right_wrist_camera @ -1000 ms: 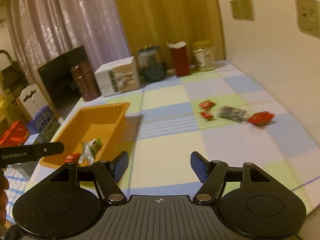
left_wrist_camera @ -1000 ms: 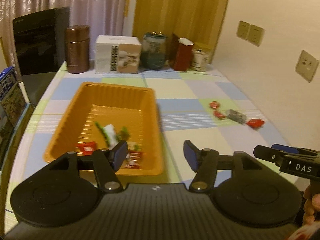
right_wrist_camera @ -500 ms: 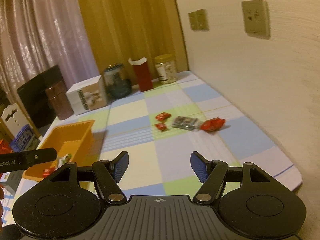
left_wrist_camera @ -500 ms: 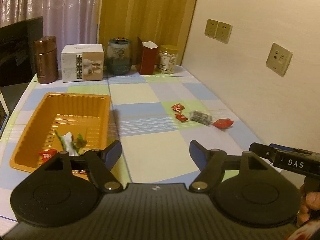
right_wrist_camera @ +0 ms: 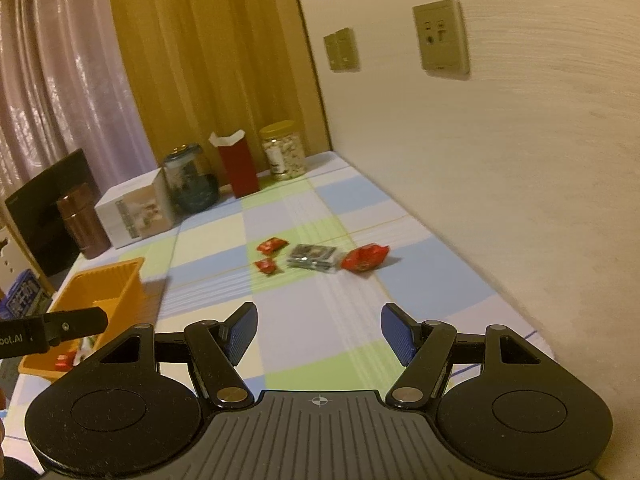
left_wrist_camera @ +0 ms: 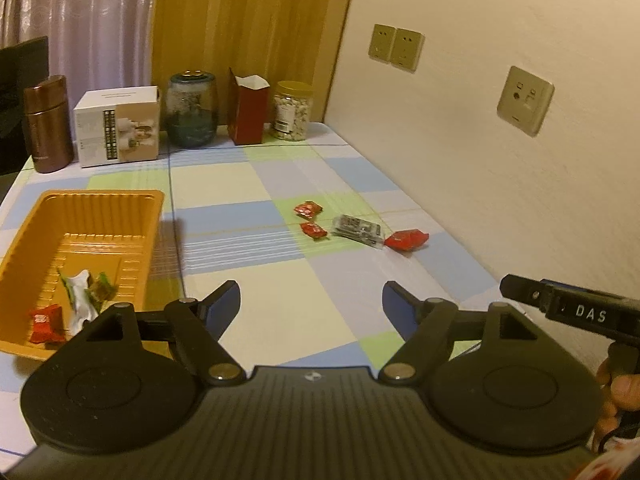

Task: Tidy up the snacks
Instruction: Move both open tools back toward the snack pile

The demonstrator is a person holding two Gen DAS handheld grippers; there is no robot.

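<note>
Since the earlier frames both views have swung off the tray point(left_wrist_camera: 86, 216) toward the wall: in the left view the tray has slid from centre to the left edge, and the loose snacks have come from the right edge to the middle. The left gripper point(left_wrist_camera: 311, 300) has just been opening its jaws, with nothing between them; the right gripper point(right_wrist_camera: 319, 330) is spread as before, also empty.

Four wrappers lie in a row across mid-frame, well apart from the fingers: two small red packets point(left_wrist_camera: 308, 209) point(left_wrist_camera: 313, 231), a clear pack point(left_wrist_camera: 357, 230) and a red pack point(left_wrist_camera: 406, 239). The row's long axis runs left to right, as does the clear pack's. In the right view they sit straight ahead, above the jaw gap point(right_wrist_camera: 313, 257); in the left view, up and slightly right. The right gripper looks nearer. Some snacks already lie in the tray.
</note>
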